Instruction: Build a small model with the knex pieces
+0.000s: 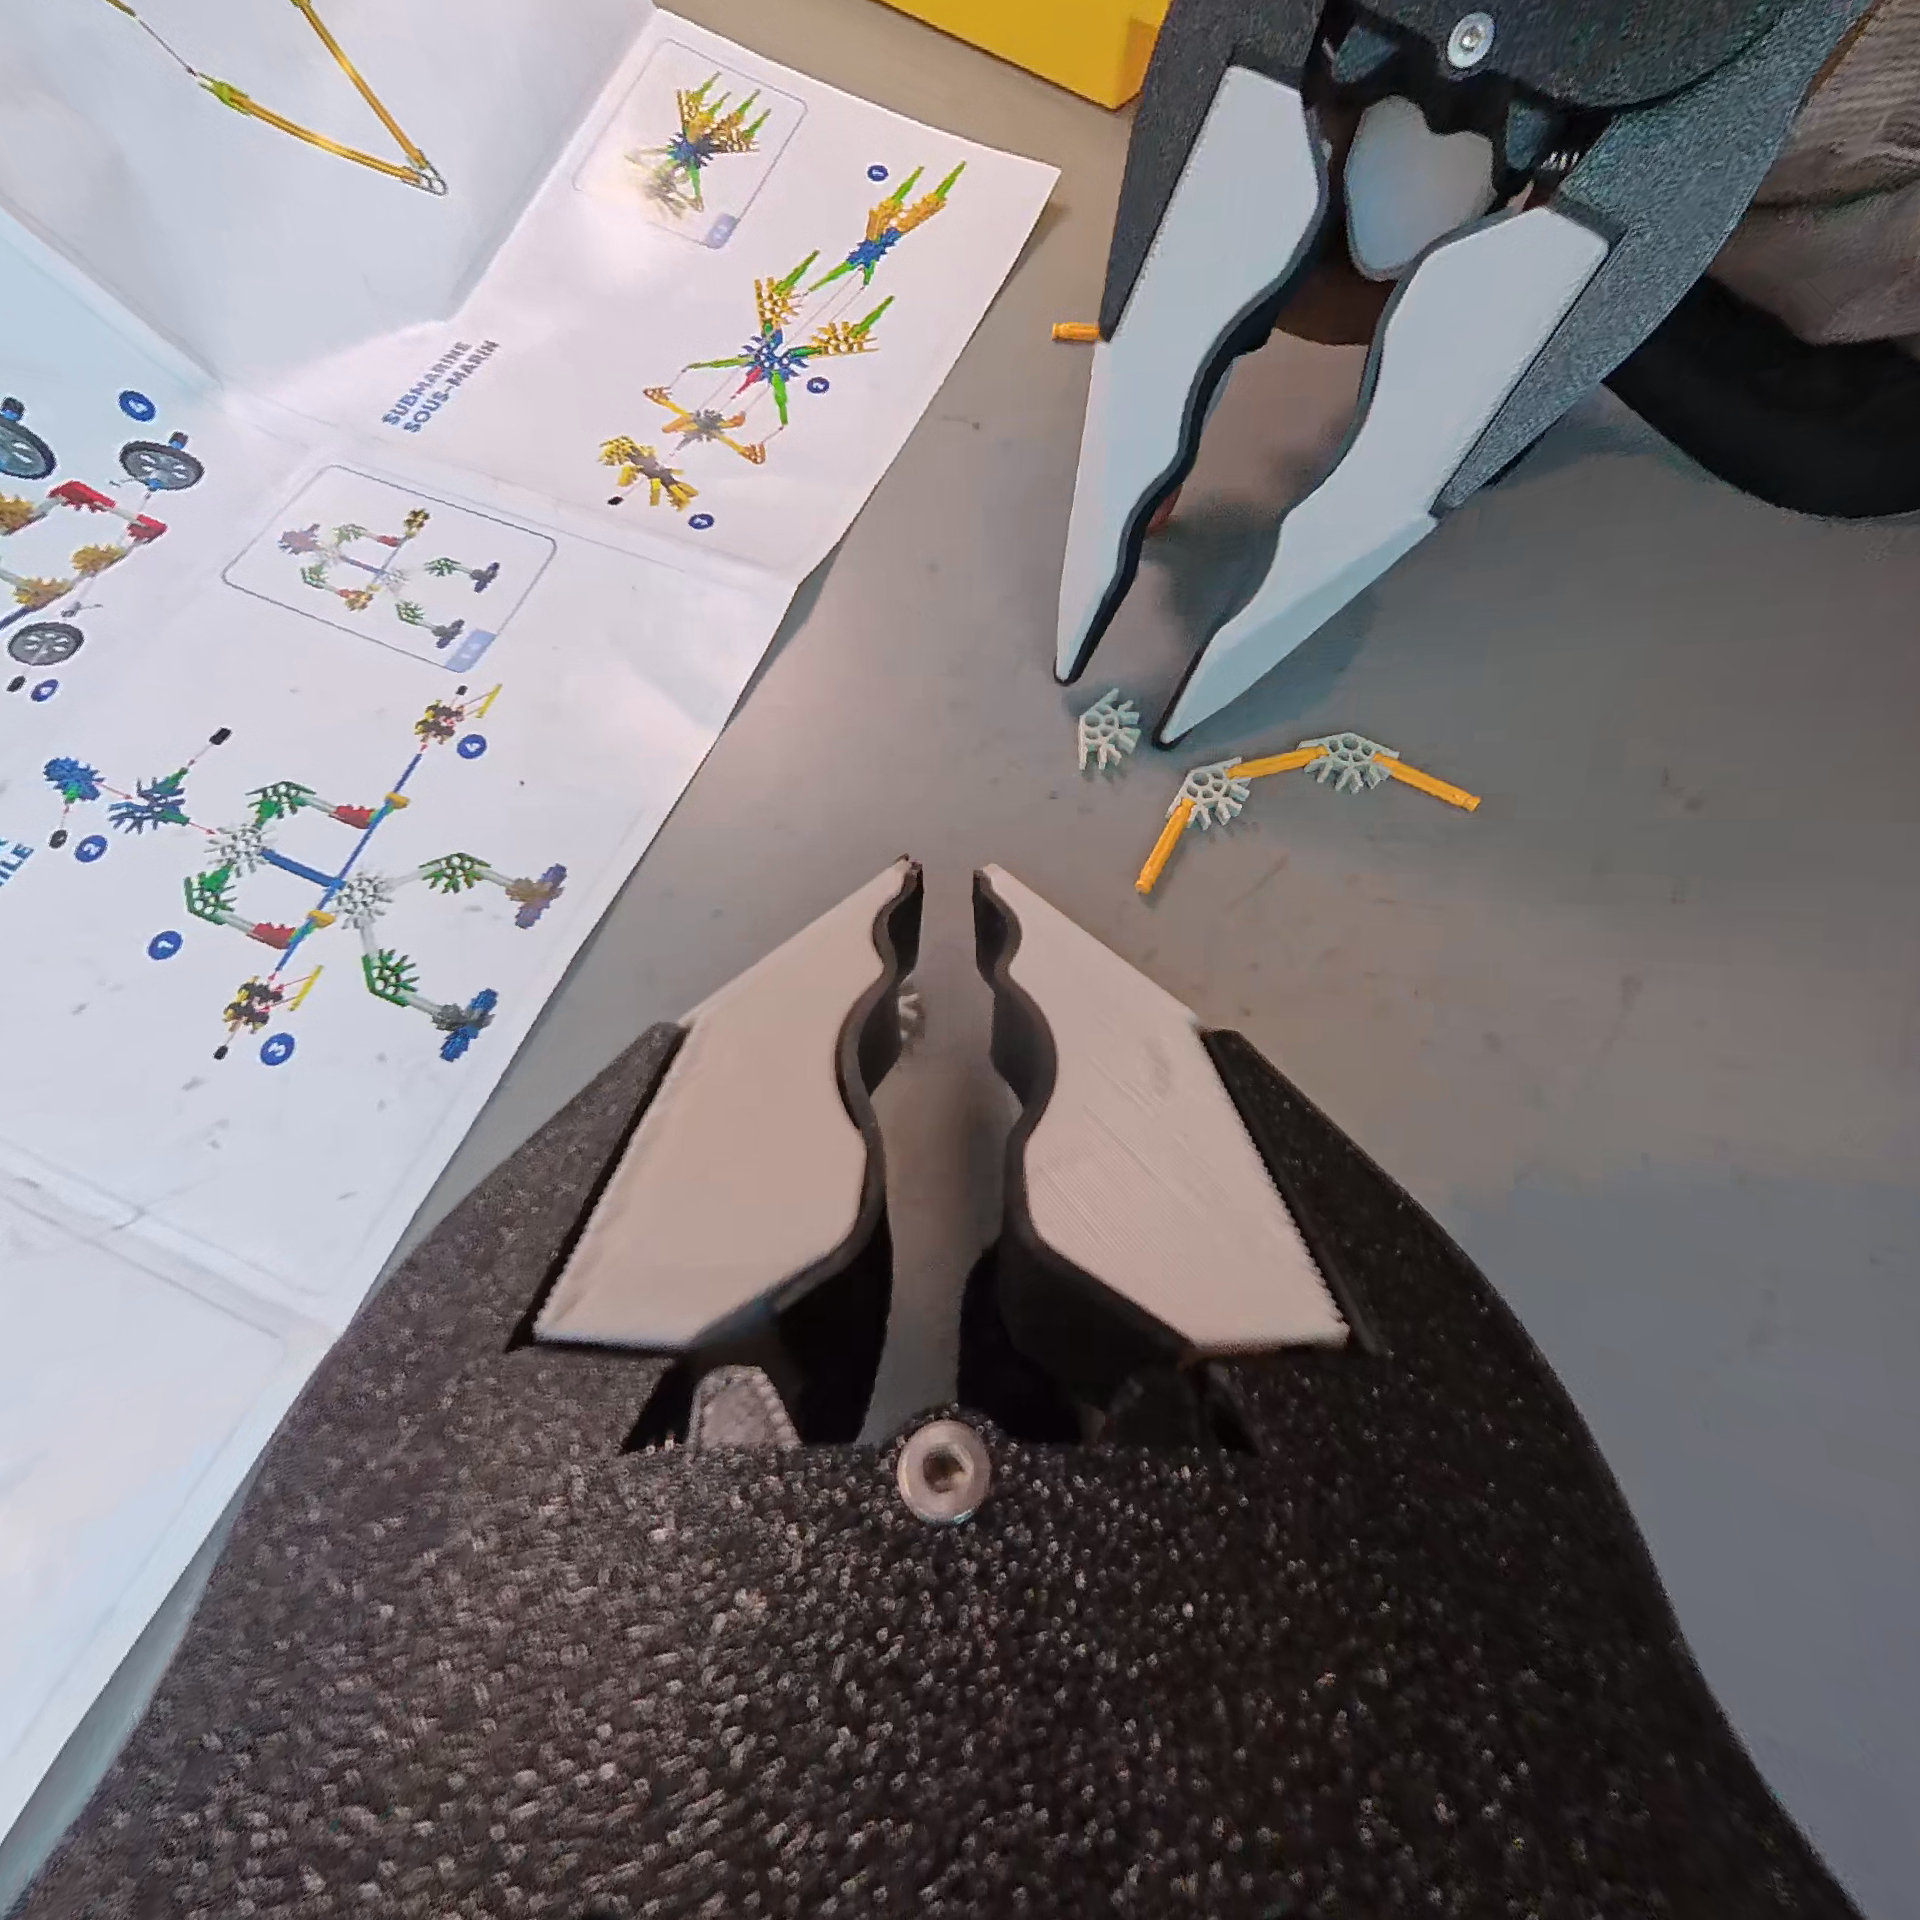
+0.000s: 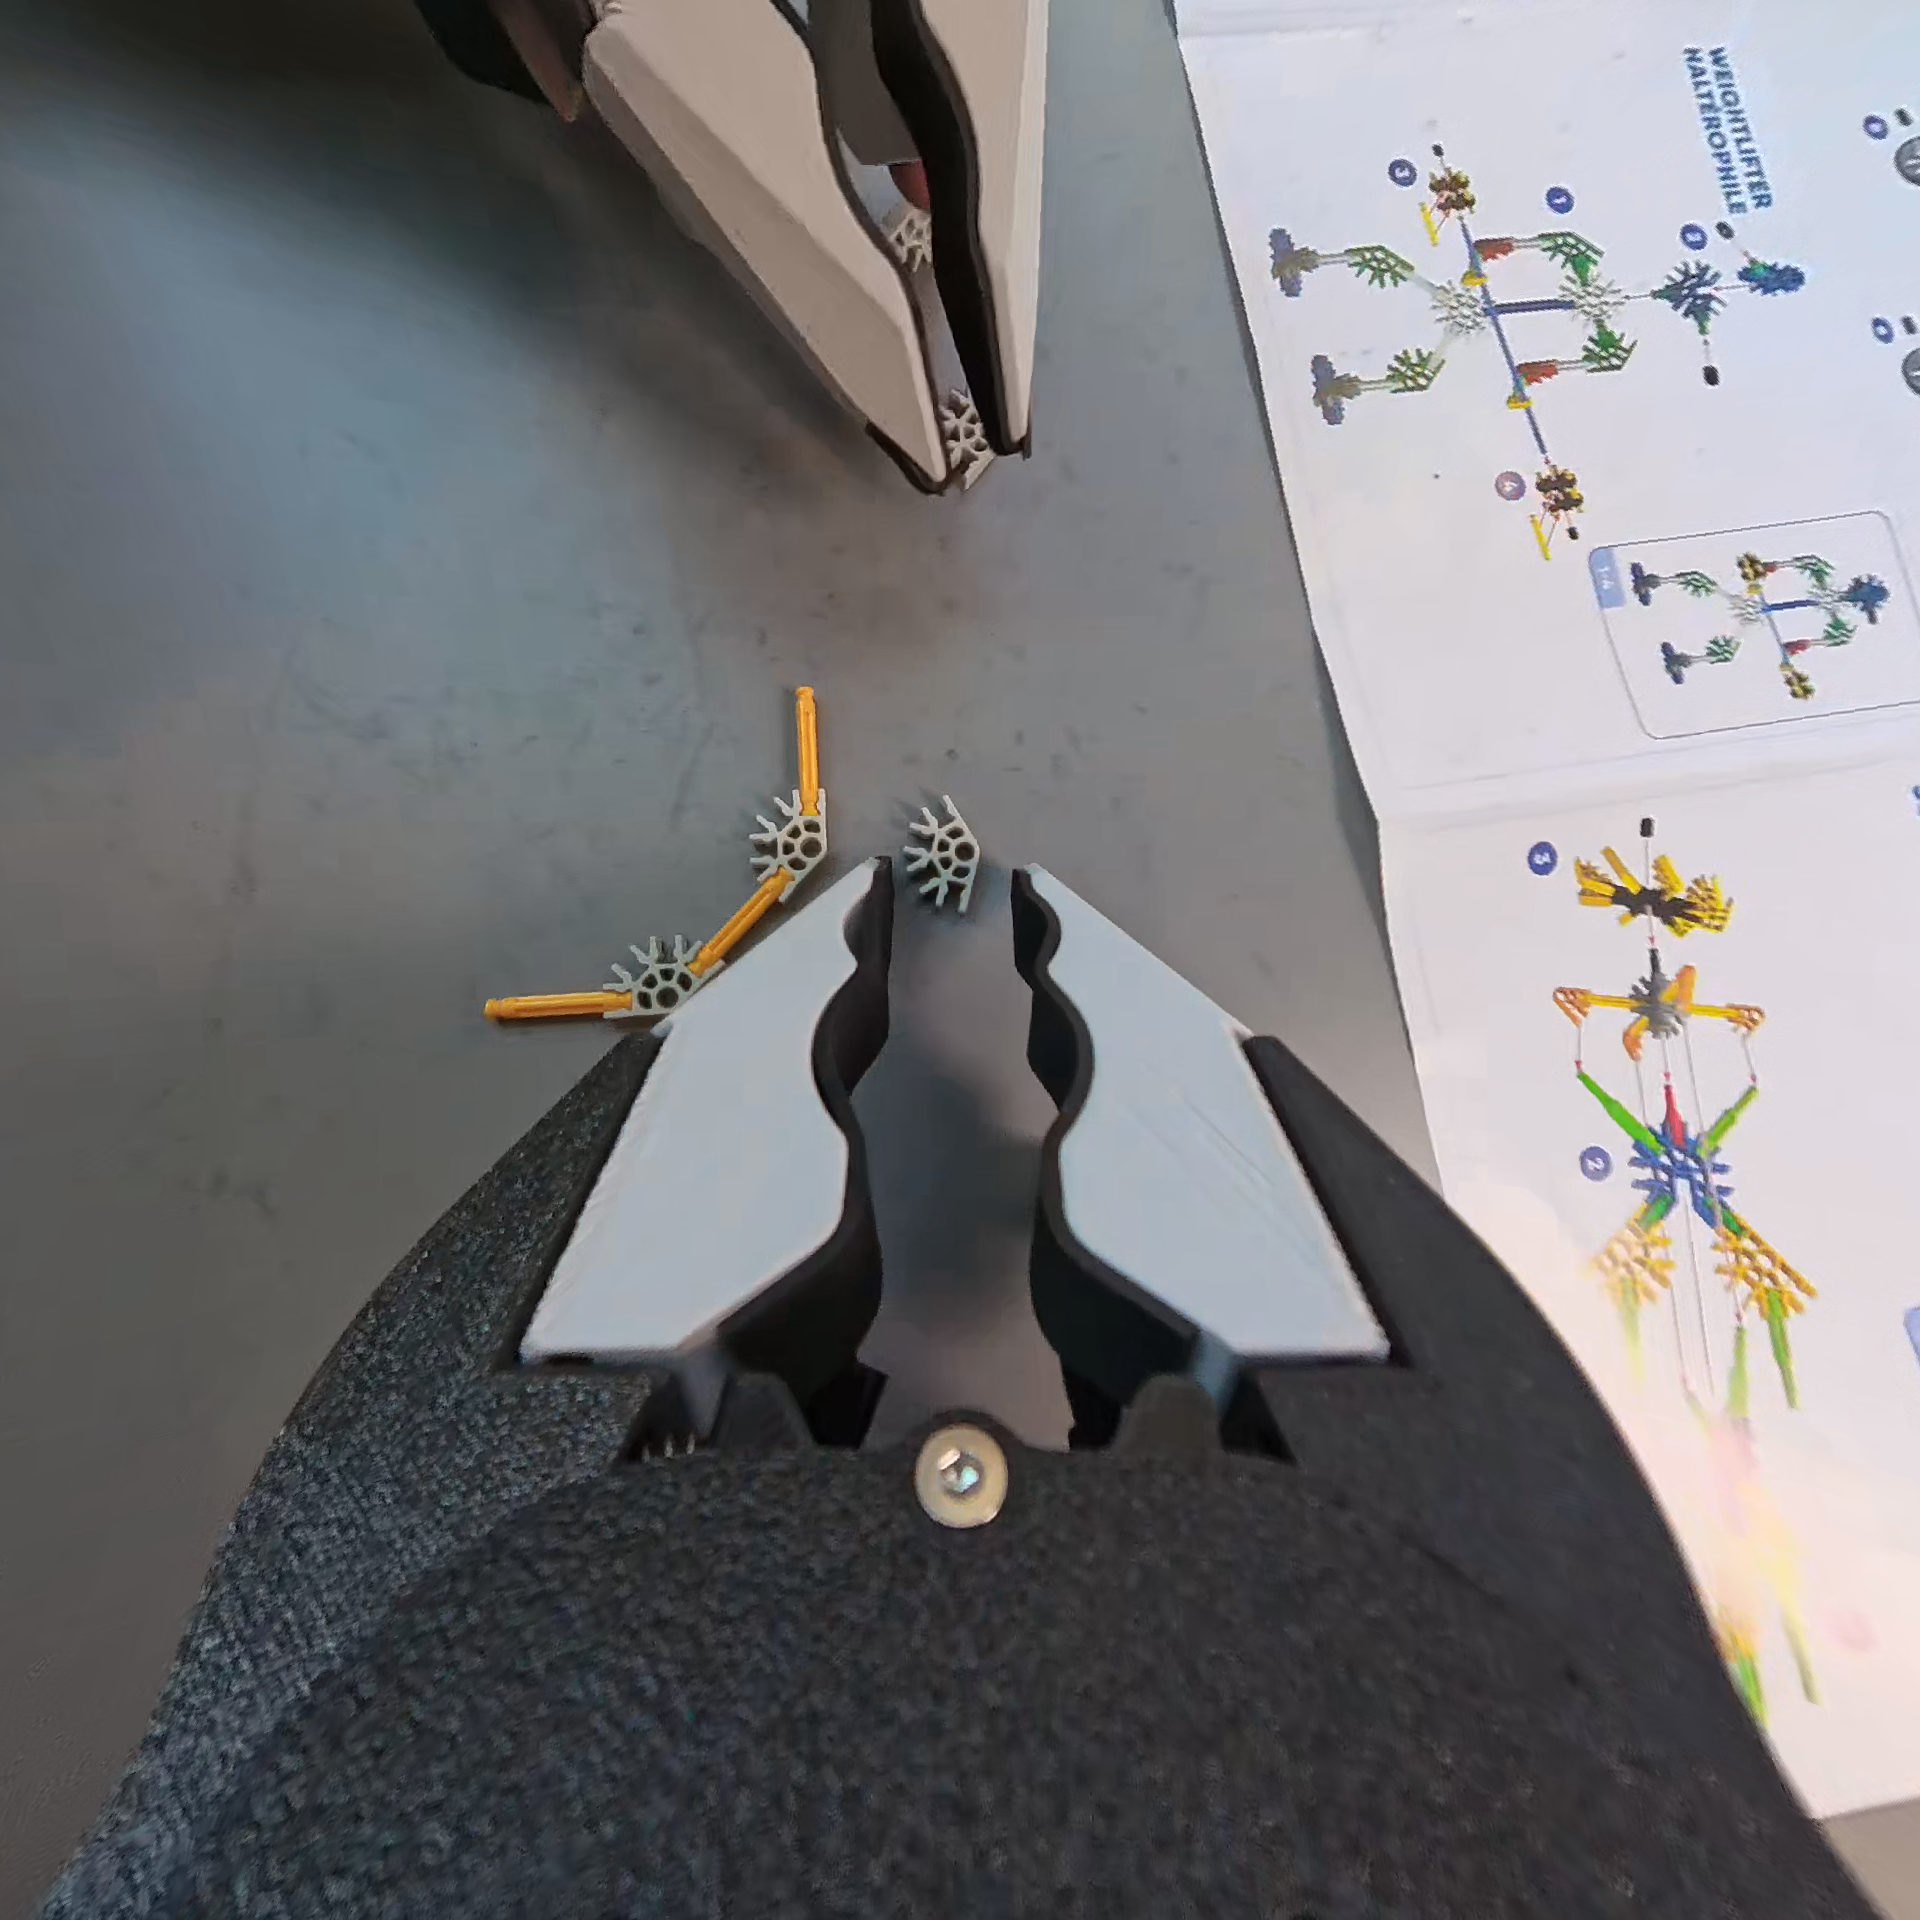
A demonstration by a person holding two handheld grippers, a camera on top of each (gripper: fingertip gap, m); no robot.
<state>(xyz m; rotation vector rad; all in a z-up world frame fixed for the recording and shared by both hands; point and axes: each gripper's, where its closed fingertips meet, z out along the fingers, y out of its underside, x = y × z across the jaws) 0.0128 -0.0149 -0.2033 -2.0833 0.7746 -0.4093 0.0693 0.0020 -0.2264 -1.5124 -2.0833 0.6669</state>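
While the left claw (image 1: pixel 945 878) hangs just above the grey matte surface (image 1: pixel 1558 1143), its grey-faced, black-lined fingers stand narrowly apart and pinch a small pale grey snowflake-shaped plastic connector (image 2: pixel 961 436) at their tips; the right wrist view shows this piece wedged between them, with another like it higher up between the fingers (image 2: pixel 912 237). The right claw (image 2: pixel 951 873) is moderately open and holds nothing. Its tips rest close to the surface on either side of a loose pale grey fan-shaped connector (image 2: pixel 943 857), which lies flat between and just ahead of them. Just beside the right claw's left finger lies a small chain of two grey connectors joined by three yellow plastic rods (image 2: pixel 727 914), bent into a shallow zigzag; the finger partly covers its nearer end in the right wrist view. A large white folded instruction sheet with coloured building diagrams (image 1: pixel 416 520) is spread flat on the surface to the left of the left claw. A short yellow rod piece (image 1: pixel 1075 331) lies behind the right claw, and a yellow box corner (image 1: pixel 1039 47) sits at the far edge.
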